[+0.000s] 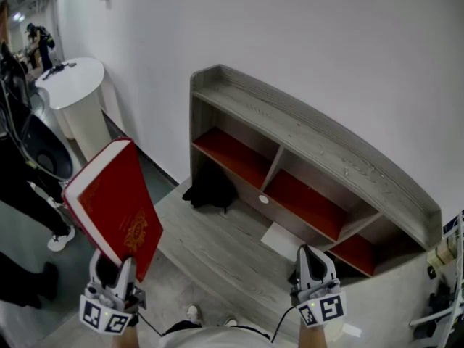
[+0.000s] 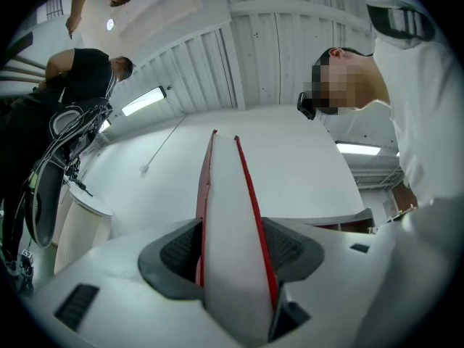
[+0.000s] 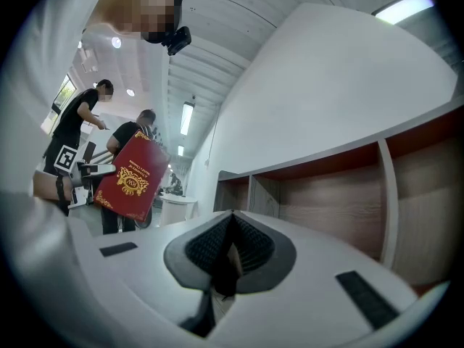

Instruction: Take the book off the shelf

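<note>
The main risk is the grip. The left tool [image 1: 120,268] has the red book [image 1: 112,201] only by its lower edge. Most of the book stands above the pads, leaning toward the upper left of the head view. With so much weight beyond the hold, I'd expect it to swing or slide in the pads if the hand jerks or tips further. It would then drop to the floor at the lower left. People stand close on that side, near a round white surface [image 1: 72,82], so a wide swing could also brush them.

In the left gripper view the tool is clamped on the book. One dark pad presses each red cover, and the pale page block runs up the middle of the frame between them. The right tool [image 1: 312,256] sits at the lower right of the head view with its jaws pressed together and nothing held. It points toward the shelf [image 1: 304,133].

The book is in the air at the left of the head view, well apart from the shelf. I can see no book in the shelf's red-lined compartments. I'd judge the removal done, with only a safe set-down left.
</note>
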